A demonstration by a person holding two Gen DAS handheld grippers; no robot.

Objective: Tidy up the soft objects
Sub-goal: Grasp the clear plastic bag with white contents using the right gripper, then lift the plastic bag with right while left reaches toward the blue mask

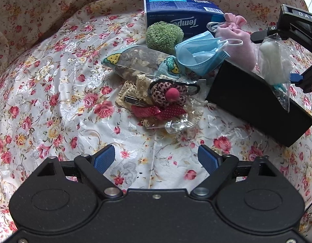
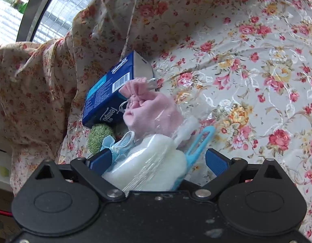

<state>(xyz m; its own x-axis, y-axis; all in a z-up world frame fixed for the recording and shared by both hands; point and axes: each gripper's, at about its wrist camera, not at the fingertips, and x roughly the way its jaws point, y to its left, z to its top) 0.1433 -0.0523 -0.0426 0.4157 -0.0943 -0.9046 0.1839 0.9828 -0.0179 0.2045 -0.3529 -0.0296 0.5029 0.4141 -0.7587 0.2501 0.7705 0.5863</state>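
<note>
A heap of soft items lies on the floral cloth [image 1: 54,93]: a green knitted scrubber [image 1: 163,35], a blue face mask [image 1: 200,54], a pink pouch [image 1: 237,38], a sachet of dried petals [image 1: 139,62], a leopard-print fabric flower [image 1: 168,94] and a red dotted bow [image 1: 158,110]. My left gripper [image 1: 156,156] stands open in front of the heap, with nothing between its fingers. My right gripper [image 2: 158,160] is open around a clear bag of white fluff [image 2: 151,166]. The left pad touches the bag; the right pad [image 2: 216,162] stands apart. The bag [image 1: 267,48] rests over a black box [image 1: 255,103].
A blue tissue box [image 1: 182,12] stands behind the heap, also in the right wrist view [image 2: 111,93]. A cream crocheted doily [image 1: 131,93] and crumpled cellophane [image 1: 178,123] lie under the flower. Draped floral fabric [image 2: 44,81] rises at the back, a window beyond.
</note>
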